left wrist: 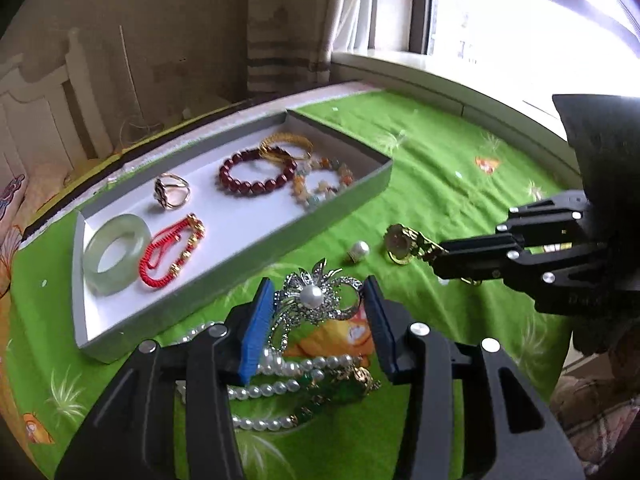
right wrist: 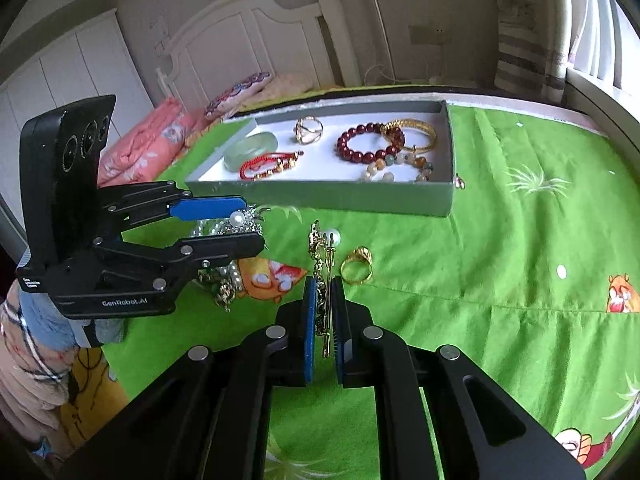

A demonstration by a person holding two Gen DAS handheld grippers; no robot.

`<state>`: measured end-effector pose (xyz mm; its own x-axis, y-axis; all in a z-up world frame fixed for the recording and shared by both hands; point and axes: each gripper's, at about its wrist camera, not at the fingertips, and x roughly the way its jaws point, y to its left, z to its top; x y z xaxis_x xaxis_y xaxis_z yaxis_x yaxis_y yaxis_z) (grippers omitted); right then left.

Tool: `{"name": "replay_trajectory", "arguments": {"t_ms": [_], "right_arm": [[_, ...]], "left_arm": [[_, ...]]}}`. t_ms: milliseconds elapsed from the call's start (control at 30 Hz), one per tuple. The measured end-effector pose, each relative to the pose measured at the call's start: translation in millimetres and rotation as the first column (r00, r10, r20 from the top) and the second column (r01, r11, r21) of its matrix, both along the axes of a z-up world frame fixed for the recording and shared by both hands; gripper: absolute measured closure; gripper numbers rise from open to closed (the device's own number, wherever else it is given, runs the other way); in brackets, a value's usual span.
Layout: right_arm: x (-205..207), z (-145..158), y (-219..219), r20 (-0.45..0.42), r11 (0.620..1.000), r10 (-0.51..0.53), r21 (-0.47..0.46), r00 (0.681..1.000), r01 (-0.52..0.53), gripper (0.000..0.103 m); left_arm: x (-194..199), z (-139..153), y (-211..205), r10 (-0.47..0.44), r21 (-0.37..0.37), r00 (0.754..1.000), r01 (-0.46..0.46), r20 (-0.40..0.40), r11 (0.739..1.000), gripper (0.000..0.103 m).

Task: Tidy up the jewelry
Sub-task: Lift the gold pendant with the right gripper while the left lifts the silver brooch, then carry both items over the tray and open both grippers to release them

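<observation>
My left gripper (left wrist: 318,298) has its blue pads on either side of a silver brooch with a pearl centre (left wrist: 316,300); whether they press it is unclear. It also shows in the right wrist view (right wrist: 244,224). My right gripper (right wrist: 323,304) is shut on a gold pin brooch (right wrist: 320,276), held upright; it shows in the left wrist view (left wrist: 424,246) too. A grey tray (left wrist: 240,240) holds a jade bangle (left wrist: 116,254), a red cord bracelet (left wrist: 172,254), a ring (left wrist: 172,192), dark red beads (left wrist: 256,172), gold bangles (left wrist: 286,146) and mixed beads (left wrist: 324,184).
A gold ring (right wrist: 357,266) and a small pearl piece (left wrist: 359,251) lie on the green cloth (right wrist: 500,240). A pearl necklace with green and gold pieces (left wrist: 292,384) lies under my left gripper. A bed with a headboard stands behind the table; a window is at the right.
</observation>
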<state>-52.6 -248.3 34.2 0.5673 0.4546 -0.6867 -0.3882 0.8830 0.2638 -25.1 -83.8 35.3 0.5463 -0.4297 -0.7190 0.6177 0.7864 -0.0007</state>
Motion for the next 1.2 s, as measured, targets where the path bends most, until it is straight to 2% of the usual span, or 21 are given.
{"name": "replay_trajectory", "arguments": {"t_ms": [300,333,367,400,467,667,700,733,967,1000,1033,1067,1100,1133,1200], "right_arm": [[34.2,21.3,18.5,0.061,1.000,0.002,-0.020,0.998,0.000,0.094],[39.7,22.5,20.7,0.062,1.000,0.003,-0.019,0.998,-0.002,0.094],[47.6,23.2,23.1,0.060,1.000,0.004,-0.017,0.998,-0.003,0.094],[54.5,23.2,25.0,0.055,1.000,0.003,-0.013,0.998,-0.003,0.094],[67.1,21.4,29.0,0.045,1.000,0.001,-0.009,0.999,-0.001,0.094],[103.5,10.8,39.4,-0.003,1.000,-0.002,-0.015,1.000,0.002,0.094],[107.7,9.8,40.8,-0.009,1.000,0.001,-0.016,1.000,-0.001,0.094],[111.1,8.5,41.9,-0.015,1.000,0.004,-0.014,1.000,-0.004,0.094],[121.4,-1.5,51.3,-0.047,0.999,0.040,0.012,0.998,-0.040,0.093],[121.3,-2.0,49.7,-0.047,0.999,0.037,0.021,0.998,-0.036,0.092],[121.3,-2.2,47.6,-0.048,0.999,0.032,0.031,0.998,-0.031,0.084],[120.5,-1.5,43.8,-0.048,0.999,0.026,0.048,0.999,-0.024,0.077],[119.0,0.4,40.0,-0.040,0.998,0.018,0.062,0.999,-0.016,0.058],[117.3,2.7,37.5,-0.030,0.998,0.011,0.069,0.999,-0.009,0.046],[110.1,10.2,31.4,-0.005,0.997,0.004,0.082,1.000,-0.004,0.047]], "left_arm": [[44.4,26.9,17.4,0.118,-0.093,0.993,-0.118,0.003,0.989,0.058],[53.0,30.1,19.2,0.137,-0.105,0.991,-0.136,-0.002,0.985,0.060],[59.2,31.9,20.1,0.145,-0.114,0.989,-0.145,-0.010,0.983,0.068],[69.6,33.2,21.0,0.155,-0.122,0.987,-0.158,-0.034,0.980,0.071],[81.7,34.9,22.6,0.169,-0.133,0.984,-0.174,-0.051,0.976,0.071],[119.4,28.5,19.5,0.199,-0.122,0.977,-0.207,-0.077,0.971,0.074],[126.4,28.6,18.6,0.205,-0.123,0.976,-0.214,-0.078,0.969,0.085],[131.5,28.3,19.1,0.205,-0.124,0.975,-0.215,-0.085,0.969,0.090],[159.9,23.7,13.1,0.243,-0.129,0.966,-0.253,-0.084,0.959,0.089],[161.6,23.9,14.5,0.252,-0.143,0.964,-0.263,-0.088,0.954,0.078],[162.2,23.6,16.3,0.261,-0.159,0.960,-0.274,-0.098,0.948,0.051],[160.8,23.7,18.2,0.279,-0.167,0.956,-0.291,-0.093,0.942,0.035],[157.5,24.9,20.8,0.307,-0.172,0.949,-0.314,-0.071,0.934,0.018],[153.4,26.4,24.1,0.327,-0.178,0.944,-0.331,-0.050,0.927,0.016],[147.0,28.3,29.7,0.332,-0.185,0.942,-0.336,-0.056,0.923,0.016]]}}
